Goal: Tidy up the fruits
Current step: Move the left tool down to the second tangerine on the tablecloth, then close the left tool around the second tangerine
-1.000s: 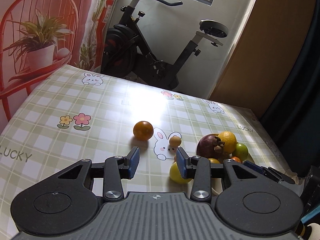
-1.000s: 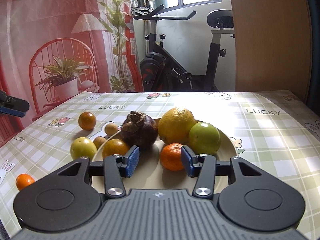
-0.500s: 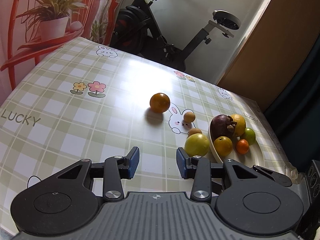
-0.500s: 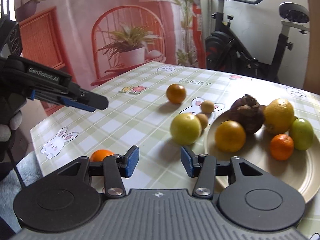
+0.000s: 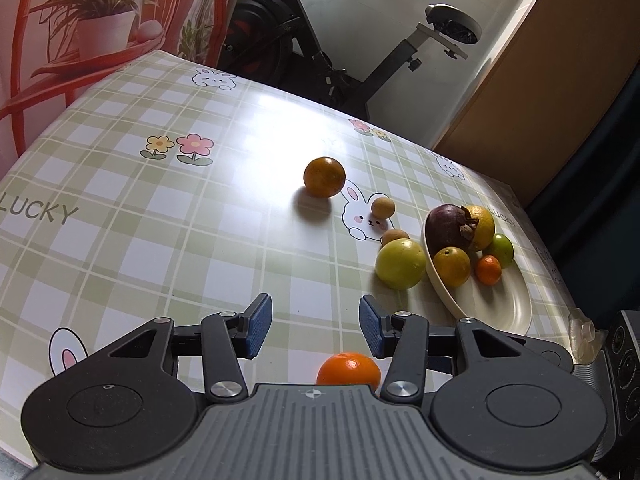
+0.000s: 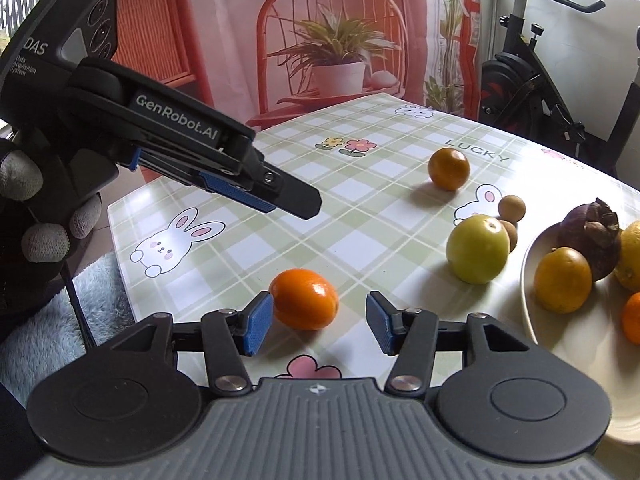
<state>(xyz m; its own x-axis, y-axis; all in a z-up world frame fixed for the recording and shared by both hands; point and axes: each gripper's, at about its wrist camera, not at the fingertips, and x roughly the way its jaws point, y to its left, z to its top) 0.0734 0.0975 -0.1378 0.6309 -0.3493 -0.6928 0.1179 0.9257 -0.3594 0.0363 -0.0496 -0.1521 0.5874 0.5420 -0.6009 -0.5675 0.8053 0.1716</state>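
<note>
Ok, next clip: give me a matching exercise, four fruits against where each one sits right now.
Things:
1. mangosteen
2. yellow-green apple
3. bright orange tangerine
4. dark orange

Places:
A. alone on the tablecloth, beyond the bunny print
B. on the cloth just outside the plate's rim, beside two small brown fruits
C. on the plate
D. on the cloth right in front of the open right gripper

Pairs: 1-C, 2-B, 3-D, 4-A
</note>
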